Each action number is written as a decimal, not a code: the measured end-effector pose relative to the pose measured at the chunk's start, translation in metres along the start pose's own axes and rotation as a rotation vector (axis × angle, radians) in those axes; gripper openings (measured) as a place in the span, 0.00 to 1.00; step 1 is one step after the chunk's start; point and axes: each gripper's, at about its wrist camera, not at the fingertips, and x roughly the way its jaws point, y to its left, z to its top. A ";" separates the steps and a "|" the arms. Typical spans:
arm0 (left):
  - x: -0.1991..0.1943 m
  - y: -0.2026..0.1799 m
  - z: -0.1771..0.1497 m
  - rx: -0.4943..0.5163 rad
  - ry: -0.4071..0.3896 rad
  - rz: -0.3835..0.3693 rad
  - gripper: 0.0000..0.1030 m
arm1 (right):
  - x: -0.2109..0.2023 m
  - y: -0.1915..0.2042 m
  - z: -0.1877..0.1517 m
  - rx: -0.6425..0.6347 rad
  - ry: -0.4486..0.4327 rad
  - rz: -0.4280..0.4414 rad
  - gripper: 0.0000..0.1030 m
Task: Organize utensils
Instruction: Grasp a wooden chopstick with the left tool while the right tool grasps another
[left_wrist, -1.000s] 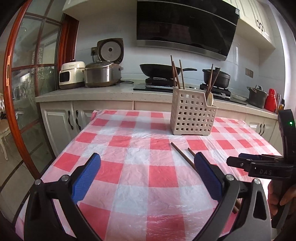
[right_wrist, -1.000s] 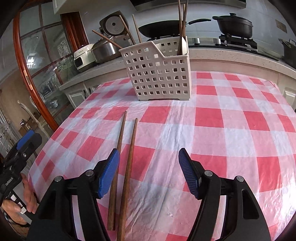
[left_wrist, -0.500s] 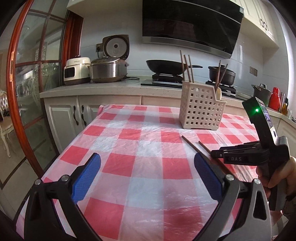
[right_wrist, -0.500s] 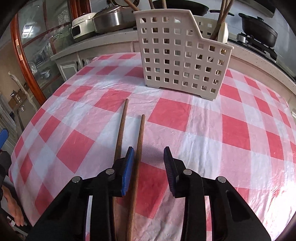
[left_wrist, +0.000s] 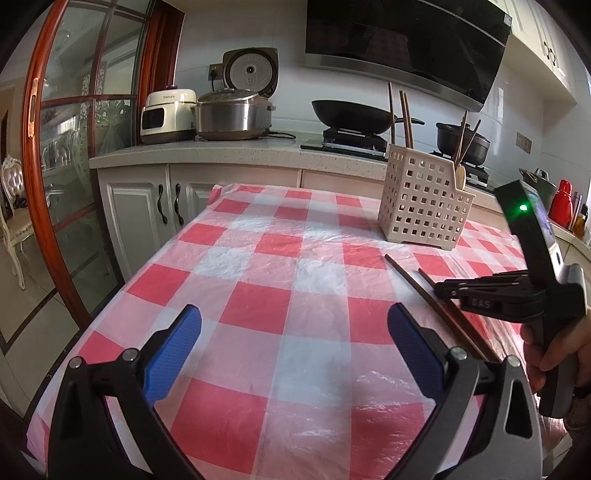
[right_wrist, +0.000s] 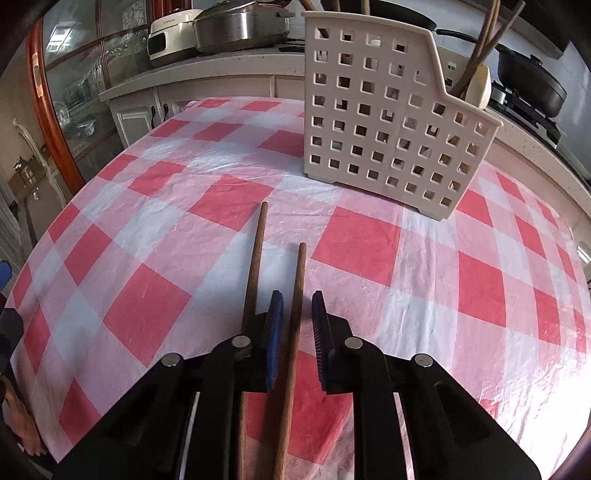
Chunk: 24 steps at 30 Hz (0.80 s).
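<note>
Now right tool (right_wrist: 297, 325) low over the bench (right_wrist: 155, 236), jaws narrowed around one wooden chopstick (right_wrist: 293, 332); a small gap shows on the right-pad side, so not clamped tight. Blue left pad sits close against the stick. Second chopstick (right_wrist: 254, 266) lies just beside the first, outside the left finger, roughly parallel, its tip reaching farther toward the basket. Both sticks flat on the red-and-white checked cloth (right_wrist: 354, 240).

White perforated utensil basket (right_wrist: 388, 122) stands upright beyond the stick tips, apart from them. Several chopsticks and a pale spoon (right_wrist: 478, 86) stick up out of it; which compartment each sits in is unclear.

Left tool (left_wrist: 295, 354) hovers above the cloth nearer the table edge, jaws spread wide, nothing between the blue pads (left_wrist: 173, 354). From the left wrist view the right tool shows at the right side, down on the two loose sticks, a green light on its body.

Rice cooker (left_wrist: 231, 114) and wok (left_wrist: 351, 116) on the far kitchen worktop.
</note>
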 end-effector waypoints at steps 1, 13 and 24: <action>0.001 -0.001 0.000 0.001 0.007 0.002 0.95 | -0.003 -0.005 -0.004 0.009 -0.007 0.002 0.07; 0.041 -0.059 0.025 0.120 0.186 -0.068 0.95 | -0.023 -0.072 -0.027 0.173 -0.048 0.015 0.07; 0.138 -0.112 0.045 0.071 0.407 -0.113 0.63 | -0.027 -0.091 -0.037 0.219 -0.040 0.051 0.07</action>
